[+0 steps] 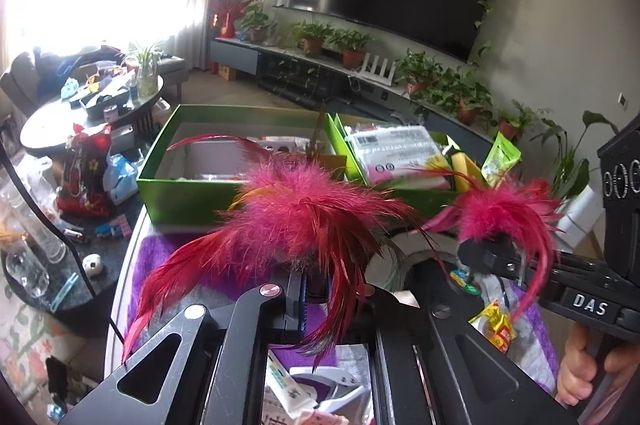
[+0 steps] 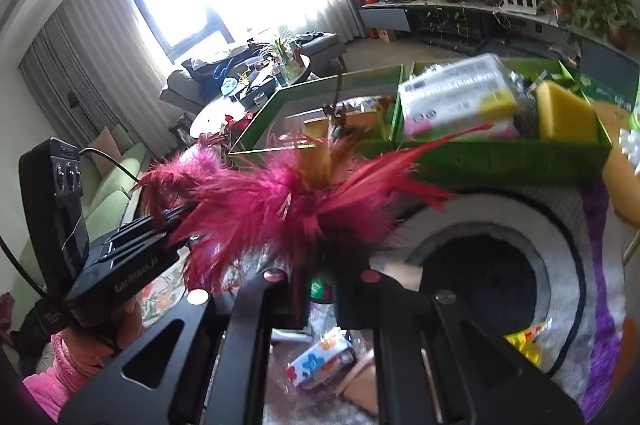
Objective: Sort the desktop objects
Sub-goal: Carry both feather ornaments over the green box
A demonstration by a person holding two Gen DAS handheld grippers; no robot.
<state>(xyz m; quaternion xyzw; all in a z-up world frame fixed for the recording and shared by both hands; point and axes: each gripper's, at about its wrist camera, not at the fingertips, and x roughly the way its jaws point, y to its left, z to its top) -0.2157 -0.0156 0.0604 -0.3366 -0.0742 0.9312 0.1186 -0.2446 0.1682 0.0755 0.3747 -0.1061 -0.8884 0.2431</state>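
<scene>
In the left wrist view, the left claw (image 1: 298, 289) sits at the bottom centre, its fingers pressed together on the base of a red and pink feather bunch (image 1: 296, 217) that fans out above them. Behind the feathers stands a green box (image 1: 188, 191) at the far side of the table (image 1: 124, 257), which is spread with a purple cloth (image 1: 160, 257). Just to the right of it sits a second green box (image 1: 420, 199), touching the first, and it holds a white packet (image 1: 394, 145) with a barcode and small print too fine to read, plus a yellow sponge (image 1: 464, 167). A green pouch (image 1: 500, 159) pokes up at that box's right end.

Further right, the right claw (image 1: 486, 257) comes in from the side, clamped on a second, smaller feather bunch (image 1: 504, 211). Its black body bears the white letters "DAS" (image 1: 590, 303), and a hand (image 1: 580, 369) grips the handle below. A yellow and red wrapper (image 1: 500, 329) lies on the table under it; its printing cannot be made out.

In the right wrist view, the left claw's body enters at the left, with faint raised lettering that looks like "GenRobot" (image 2: 136, 275), held by a hand in a pink sleeve (image 2: 60, 373). The right claw's fingers are closed at centre under blurred pink feathers. Below them lies a small white carton (image 2: 320, 361) with blue and orange shapes. A round grey and black mat (image 2: 560, 225) covers the table to the right.
</scene>
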